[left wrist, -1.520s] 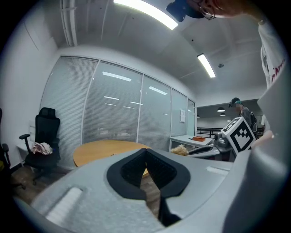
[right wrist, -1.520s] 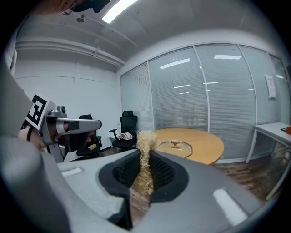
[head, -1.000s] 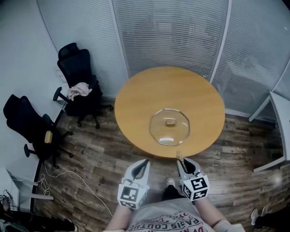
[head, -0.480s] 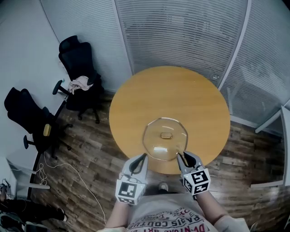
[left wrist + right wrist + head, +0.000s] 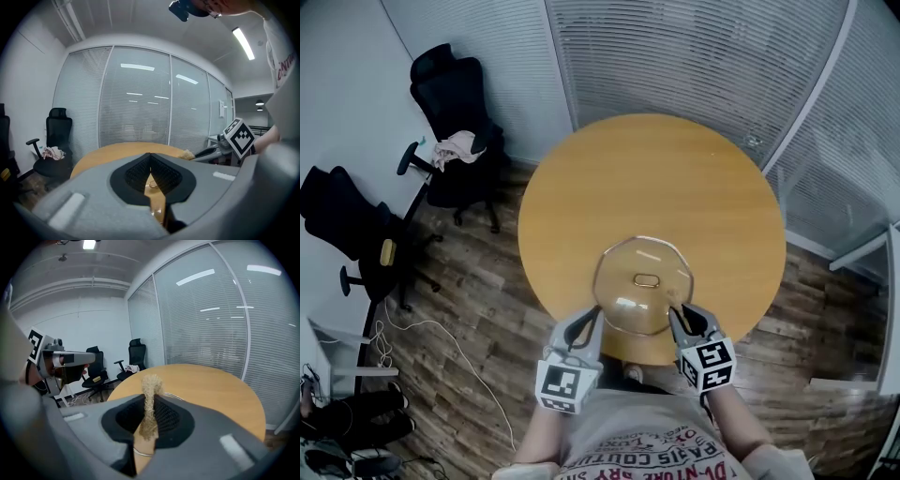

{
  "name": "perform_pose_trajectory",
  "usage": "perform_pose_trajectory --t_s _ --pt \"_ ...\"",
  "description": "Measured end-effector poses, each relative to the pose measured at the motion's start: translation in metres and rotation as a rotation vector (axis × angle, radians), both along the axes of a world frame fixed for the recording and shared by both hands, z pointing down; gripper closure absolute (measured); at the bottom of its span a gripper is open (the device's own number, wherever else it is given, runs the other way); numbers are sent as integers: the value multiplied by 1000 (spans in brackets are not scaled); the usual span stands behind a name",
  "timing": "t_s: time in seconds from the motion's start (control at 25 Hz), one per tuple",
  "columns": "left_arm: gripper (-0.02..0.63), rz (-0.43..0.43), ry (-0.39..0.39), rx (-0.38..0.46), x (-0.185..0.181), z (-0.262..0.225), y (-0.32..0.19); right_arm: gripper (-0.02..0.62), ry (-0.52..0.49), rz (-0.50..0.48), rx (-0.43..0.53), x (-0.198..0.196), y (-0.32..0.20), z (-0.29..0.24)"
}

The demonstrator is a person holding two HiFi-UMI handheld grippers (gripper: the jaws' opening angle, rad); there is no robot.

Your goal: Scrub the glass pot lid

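The right gripper is clamped on a tan scrubber that sticks up past its tips. The left gripper has its jaws pressed together on nothing. Just ahead of both tips lies the lid, handle up, on the table. No contact with the glass shows, so scrubbing seems not yet begun. Chairs stand far off, left of the left gripper.

— How's the light on my feed?
— Bright and even. Ceiling strips overhead, mirrored in the glass partition; shadows faint.
— Glare?
— A pale sheen on the glass pot lid in my head view. Both gripper views bow hard at the rims, corners black, near foreground soft.
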State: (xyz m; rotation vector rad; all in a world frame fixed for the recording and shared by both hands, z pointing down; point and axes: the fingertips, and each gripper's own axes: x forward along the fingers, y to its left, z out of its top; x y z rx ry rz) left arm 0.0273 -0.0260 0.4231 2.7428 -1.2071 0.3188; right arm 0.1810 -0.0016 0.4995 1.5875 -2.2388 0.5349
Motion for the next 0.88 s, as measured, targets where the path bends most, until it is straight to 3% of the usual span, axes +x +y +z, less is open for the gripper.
perform_pose_trajectory --t_s 0.48,0.88 --pt "600 31 16 -45 -7 24 -88 539 94 -20 -132 7 -99 48" --pt "600 39 46 -80 -15 42 -137 540 219 -78 -373 19 -152 133"
